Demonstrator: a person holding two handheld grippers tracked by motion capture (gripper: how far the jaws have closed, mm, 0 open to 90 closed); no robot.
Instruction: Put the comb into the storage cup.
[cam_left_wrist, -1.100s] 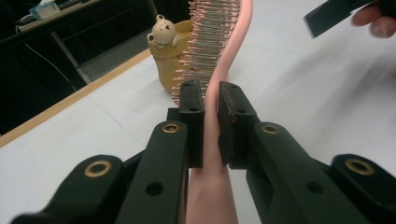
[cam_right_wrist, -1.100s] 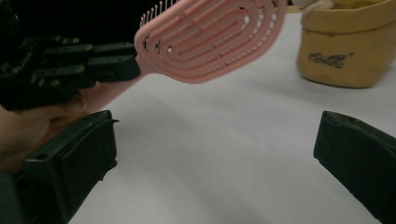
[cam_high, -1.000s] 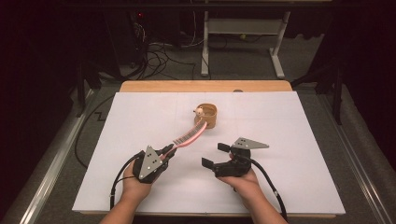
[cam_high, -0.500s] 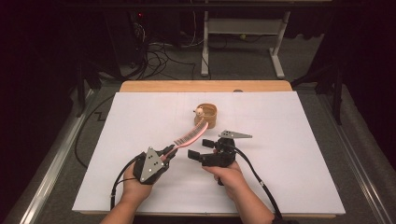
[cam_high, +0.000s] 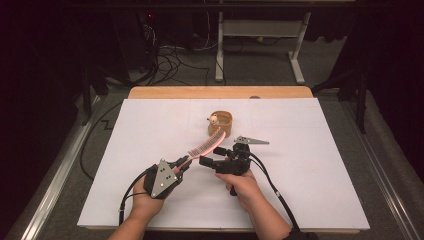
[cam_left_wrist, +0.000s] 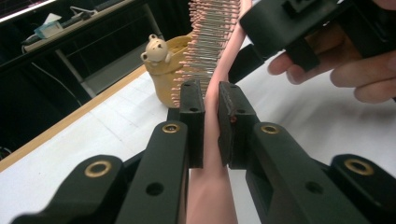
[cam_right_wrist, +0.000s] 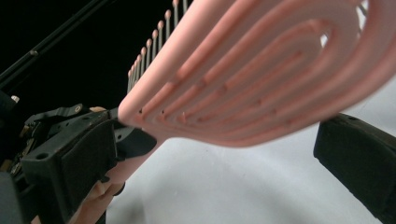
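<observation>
Handover looked about half done. The left gripper (cam_high: 183, 163) had its fingers (cam_left_wrist: 192, 121) clamped tight on the handle of the pink hairbrush (cam_high: 206, 145), holding it up off the white counter (cam_high: 310, 165) with the bristled head angled toward the small tan cup (cam_high: 221, 123) with a bear figure on its rim. The right gripper (cam_high: 214, 156) sat at the brush head with its fingers (cam_right_wrist: 359, 154) spread wide, one on each side of the head and neither pressing on it. What seemed left: closing the right fingers on the head, letting go on the left, and then, probably, standing the brush in the cup.
</observation>
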